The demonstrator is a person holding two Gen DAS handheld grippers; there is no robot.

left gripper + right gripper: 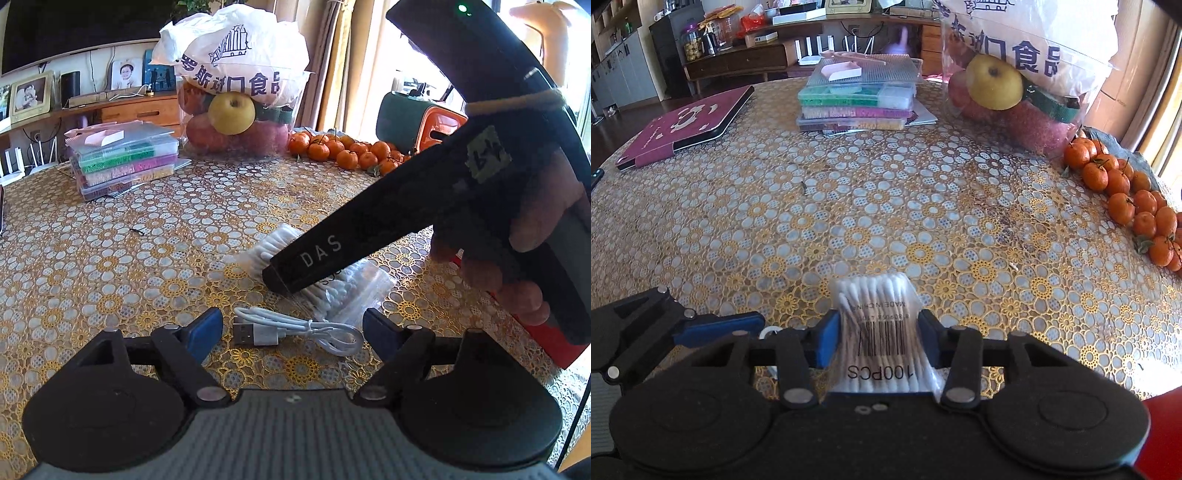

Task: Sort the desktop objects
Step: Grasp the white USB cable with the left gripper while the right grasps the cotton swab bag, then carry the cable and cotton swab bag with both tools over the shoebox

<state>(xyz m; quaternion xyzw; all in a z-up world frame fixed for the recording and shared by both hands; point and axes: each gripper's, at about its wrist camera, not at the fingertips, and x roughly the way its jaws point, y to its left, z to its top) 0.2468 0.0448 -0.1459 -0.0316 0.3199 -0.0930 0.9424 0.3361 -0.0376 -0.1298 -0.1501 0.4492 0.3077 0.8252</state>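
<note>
A clear bag of cotton swabs (871, 295), labelled 100PCS, sits between the blue pads of my right gripper (877, 336), which is shut on it low over the floral tablecloth. In the left wrist view the same swab bag (343, 295) lies under the black right gripper (280, 277), held by a person's hand (524, 258). A coiled white USB cable (295, 330) lies on the table between the spread blue pads of my left gripper (293, 326), which is open and not touching it. The left gripper's blue pad (716, 328) shows at the left of the right wrist view.
A stack of bead boxes (122, 162) (857, 96) and a bag of fruit (236, 110) (1015, 92) stand at the back. Tangerines (343, 151) (1126, 192) line the right side. A maroon tablet case (687, 125) lies far left. A red object (546, 339) sits near right.
</note>
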